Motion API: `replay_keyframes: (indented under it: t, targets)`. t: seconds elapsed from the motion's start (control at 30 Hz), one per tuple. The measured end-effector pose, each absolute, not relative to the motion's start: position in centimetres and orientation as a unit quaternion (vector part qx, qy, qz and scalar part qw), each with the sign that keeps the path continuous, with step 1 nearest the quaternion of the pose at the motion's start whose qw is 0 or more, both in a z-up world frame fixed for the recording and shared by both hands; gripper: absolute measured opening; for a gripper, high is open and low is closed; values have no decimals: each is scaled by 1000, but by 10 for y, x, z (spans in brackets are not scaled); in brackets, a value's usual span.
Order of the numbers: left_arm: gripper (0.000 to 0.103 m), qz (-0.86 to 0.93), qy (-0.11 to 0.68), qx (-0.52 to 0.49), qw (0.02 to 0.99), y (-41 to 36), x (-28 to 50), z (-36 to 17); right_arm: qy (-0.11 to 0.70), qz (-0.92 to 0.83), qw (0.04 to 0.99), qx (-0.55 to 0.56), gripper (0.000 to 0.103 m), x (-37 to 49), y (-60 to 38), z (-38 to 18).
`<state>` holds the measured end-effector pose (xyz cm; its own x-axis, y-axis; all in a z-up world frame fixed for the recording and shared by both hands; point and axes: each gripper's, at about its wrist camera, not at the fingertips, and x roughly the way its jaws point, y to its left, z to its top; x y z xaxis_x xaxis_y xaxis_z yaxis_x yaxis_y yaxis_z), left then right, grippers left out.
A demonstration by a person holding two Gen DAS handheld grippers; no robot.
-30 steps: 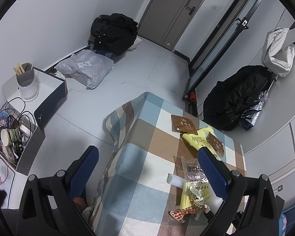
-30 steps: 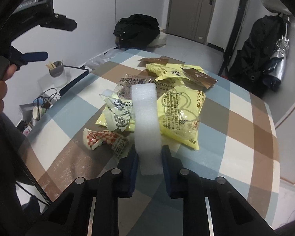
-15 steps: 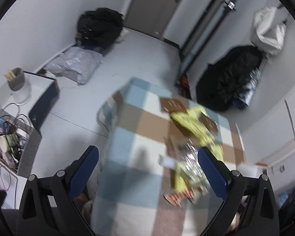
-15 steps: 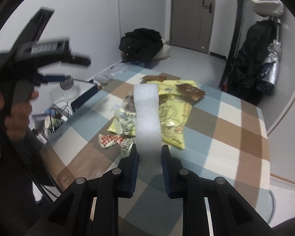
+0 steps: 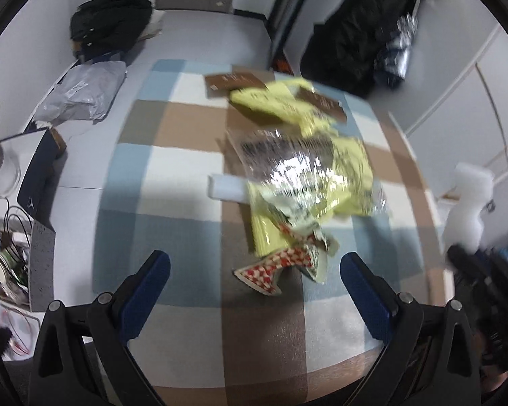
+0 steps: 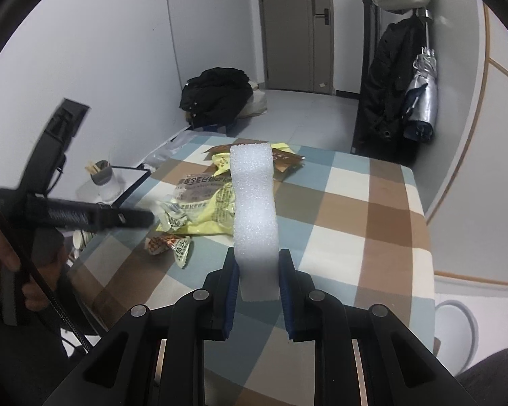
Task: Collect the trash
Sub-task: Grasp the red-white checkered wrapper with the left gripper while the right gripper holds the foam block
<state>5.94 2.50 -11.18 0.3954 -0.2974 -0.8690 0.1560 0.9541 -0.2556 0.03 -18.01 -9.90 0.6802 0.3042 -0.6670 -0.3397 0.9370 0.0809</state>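
Gripping a white foam strip (image 6: 254, 216) between its blue pads, the right hand-held gripper (image 6: 258, 282) is holding that piece up above the near part of the checked surface (image 6: 362, 223), the strip standing up and away from the jaws with its far end curving slightly; the left hand-held gripper (image 5: 254, 270) is hovering over the same surface with its jaws spread wide and nothing between them, its blue fingers (image 5: 152, 270) standing well apart on either side of the near end of the litter; the trash is lying in a loose heap around the middle of the surface: a red-and-white checked wrapper (image 5: 274, 265) is sitting nearest, just beyond the open fingers, with yellow snack bags (image 5: 308, 182) and a crinkled clear wrapper (image 5: 288, 159) overlapping behind it, a second white foam piece (image 5: 227, 186) is poking out from under the heap on its left side, and two brown packets (image 5: 233, 83) are lying at the far end; in the right wrist view a person's hand (image 6: 13, 264) is showing at the left edge, wrapped around the dark handle of the left tool; on the floor to the far left a black bag (image 6: 216, 96) is resting against the wall, and dark coats (image 6: 389, 88) are hanging at the far right.
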Motion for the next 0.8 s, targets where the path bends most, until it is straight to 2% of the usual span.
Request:
replay_keyframes:
  t: [0.57, 0.7, 0.8]
  targets:
    - [97, -100, 536, 21, 838, 0, 53, -128, 360, 131, 923, 26, 21, -4, -216, -101]
    - [82, -87, 534, 54, 839, -5, 48, -128, 358, 129, 924, 35, 21, -6, -222, -99]
    - [67, -95, 528, 69, 841, -9, 44, -126, 357, 129, 924, 39, 21, -8, -222, -98]
